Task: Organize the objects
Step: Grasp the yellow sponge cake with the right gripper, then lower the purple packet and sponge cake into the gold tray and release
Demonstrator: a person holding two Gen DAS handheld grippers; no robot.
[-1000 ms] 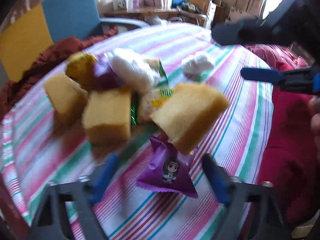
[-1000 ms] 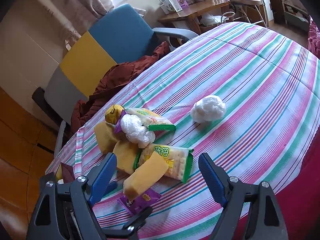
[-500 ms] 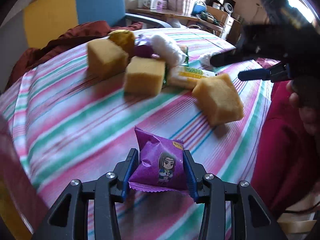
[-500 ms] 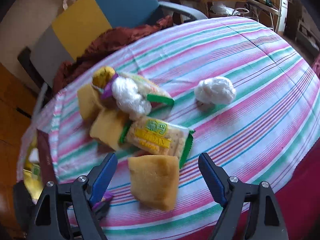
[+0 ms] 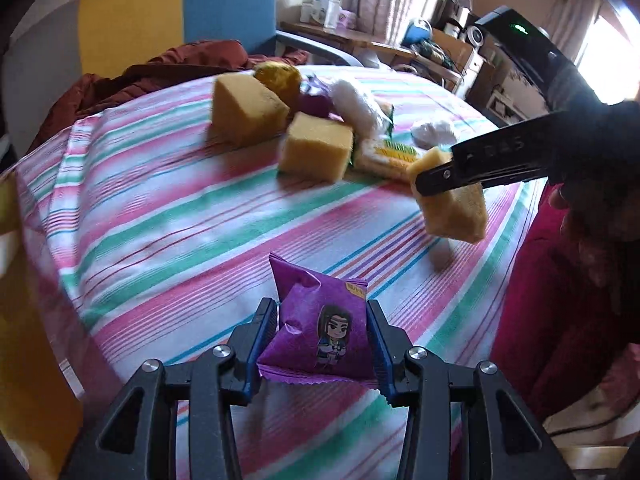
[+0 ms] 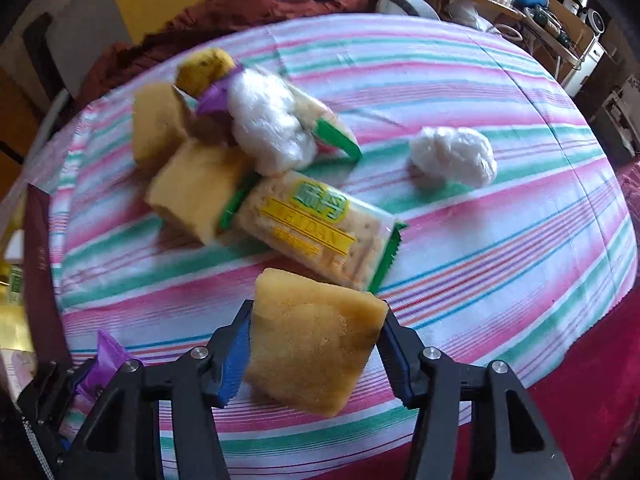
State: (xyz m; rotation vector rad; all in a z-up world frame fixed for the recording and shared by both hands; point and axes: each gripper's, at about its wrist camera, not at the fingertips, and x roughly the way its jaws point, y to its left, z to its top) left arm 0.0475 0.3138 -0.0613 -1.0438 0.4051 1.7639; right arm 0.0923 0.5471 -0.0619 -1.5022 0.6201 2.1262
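My left gripper [image 5: 320, 308] is shut on a purple snack packet [image 5: 320, 332] with a cartoon figure, held just above the striped tablecloth [image 5: 160, 220]. My right gripper [image 6: 316, 312] has its jaws closing, and its blue pads press both sides of a yellow sponge block [image 6: 312, 344]. In the left wrist view that sponge [image 5: 452, 208] hangs off the cloth with a shadow under it. The purple packet [image 6: 106, 360] also shows at the lower left of the right wrist view.
A pile sits further back: two yellow sponge blocks [image 6: 196, 196] [image 6: 156, 128], a cracker packet [image 6: 316, 228], a white plastic wad [image 6: 272, 128] and a yellow-brown ball [image 6: 204, 68]. Another white wad [image 6: 452, 156] lies apart to the right. A blue and yellow chair [image 5: 180, 16] holds a rust-red cloth [image 5: 180, 64].
My left gripper shut on the purple packet and drew it back from the pile. My right gripper came down over the near sponge, and its jaws narrowed onto it.
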